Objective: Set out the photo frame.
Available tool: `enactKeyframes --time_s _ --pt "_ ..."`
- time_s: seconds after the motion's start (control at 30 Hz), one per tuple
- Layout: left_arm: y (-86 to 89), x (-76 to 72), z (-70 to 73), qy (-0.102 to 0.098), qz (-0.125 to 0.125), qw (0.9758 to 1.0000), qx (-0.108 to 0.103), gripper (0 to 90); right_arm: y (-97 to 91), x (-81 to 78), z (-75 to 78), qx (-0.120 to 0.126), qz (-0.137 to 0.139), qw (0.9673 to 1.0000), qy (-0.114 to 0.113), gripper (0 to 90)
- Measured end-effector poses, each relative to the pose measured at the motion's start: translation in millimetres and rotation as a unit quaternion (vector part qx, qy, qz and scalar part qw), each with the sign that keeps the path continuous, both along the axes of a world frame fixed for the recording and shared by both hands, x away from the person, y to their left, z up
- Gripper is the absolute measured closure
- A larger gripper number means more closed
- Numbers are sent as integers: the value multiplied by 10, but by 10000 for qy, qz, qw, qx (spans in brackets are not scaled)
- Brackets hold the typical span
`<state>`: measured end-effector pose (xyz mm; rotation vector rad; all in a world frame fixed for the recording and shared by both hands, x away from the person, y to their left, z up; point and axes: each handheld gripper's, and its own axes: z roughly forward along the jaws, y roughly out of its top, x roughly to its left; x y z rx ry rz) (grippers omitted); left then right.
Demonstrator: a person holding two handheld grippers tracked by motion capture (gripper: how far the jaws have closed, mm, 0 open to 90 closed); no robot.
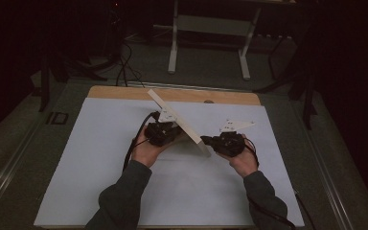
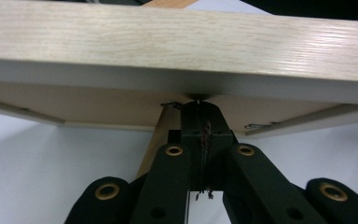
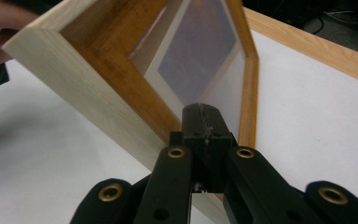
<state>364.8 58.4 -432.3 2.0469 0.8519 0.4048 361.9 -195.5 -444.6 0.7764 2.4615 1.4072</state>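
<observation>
A: Nearest first. Sleeves and hands come in at the bottom, one tool each. Left tool (image 1: 162,130): jaws pressed together, tips against the back of the picture frame (image 1: 177,120), at its lower edge. Pinching anything? Can't tell, no material visible between them.

B: Right tool (image 1: 223,142)?

A: Jaws together too, tips at the frame's front side, near a corner by the glass (image 3: 200,60). Clamped or just pushing, can't tell.

B: And the frame?

A: Between the two tools, tilted up off the desk (image 1: 100,158), light wood. From above it runs diagonally, the near corner just beside the right tool, the far end rising beyond the left tool. Whether the low corner touches the white sheet is unclear.

B: Risks?

A: My guess: the frame looks propped between closed tips rather than gripped, so if either hand eases or shifts, it could slide off and drop flat, glass down. Right tips near the glass could scrape it. Pushing unevenly could twist the frame out.

B: Farther off?

A: Desk's bare wooden edge (image 1: 172,94) past both tools, then dark floor, cables (image 1: 123,67), a white stand (image 1: 210,28).
</observation>
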Motion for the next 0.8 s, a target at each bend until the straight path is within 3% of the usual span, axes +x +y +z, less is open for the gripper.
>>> enactKeyframes --time_s 0.5,0.63,0.8 --pt "47 58 -28 48 -153 9998 -118 899 141 -83 27 -202 325 9992 -108 900" --pt "103 105 -53 183 -303 9988 -352 899 174 -101 32 -271 365 9988 -154 900" --pt "106 114 -53 161 -350 9986 -349 899 180 -107 36 -298 378 9987 -175 900"
